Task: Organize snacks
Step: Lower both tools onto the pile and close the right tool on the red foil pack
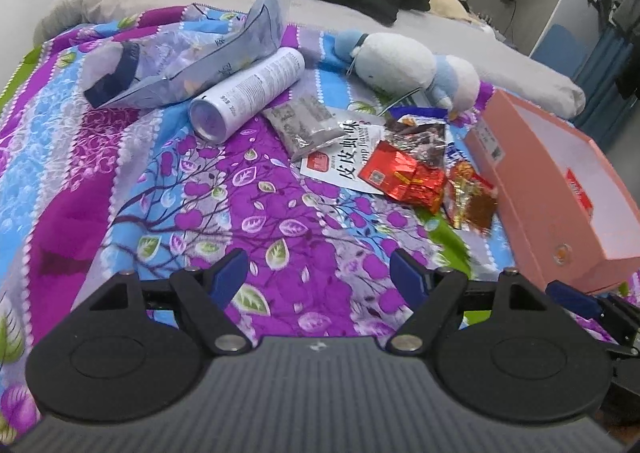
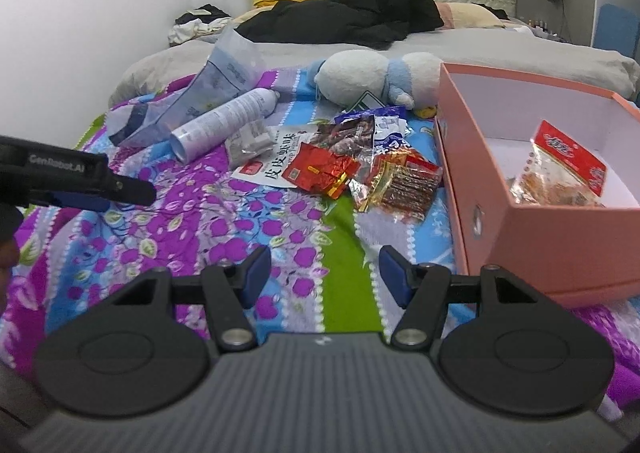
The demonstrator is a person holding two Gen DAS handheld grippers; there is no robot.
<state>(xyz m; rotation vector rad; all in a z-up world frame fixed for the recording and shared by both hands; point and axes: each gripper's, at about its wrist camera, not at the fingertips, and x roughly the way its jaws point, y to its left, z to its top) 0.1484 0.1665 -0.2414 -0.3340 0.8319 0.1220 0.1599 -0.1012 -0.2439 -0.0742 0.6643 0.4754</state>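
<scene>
Gaping left tongs (image 1: pixel 318 273), right tongs (image 2: pixel 324 273) above quilt (image 2: pixel 344 237)

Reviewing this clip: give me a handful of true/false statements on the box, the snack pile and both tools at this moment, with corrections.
1. The pink box already holds one snack bag. True.
2. The left tool is clamped on the red foil packet. False: its jaws stand open and empty, short of the pile.
3. The white can lies on its side on the floral blanket. True.
4. The right tool is inside the box. False: it hovers open over the blanket, left of the box.
5. The plush toy sits in the box. False: it lies on the bed behind the snacks.
</scene>
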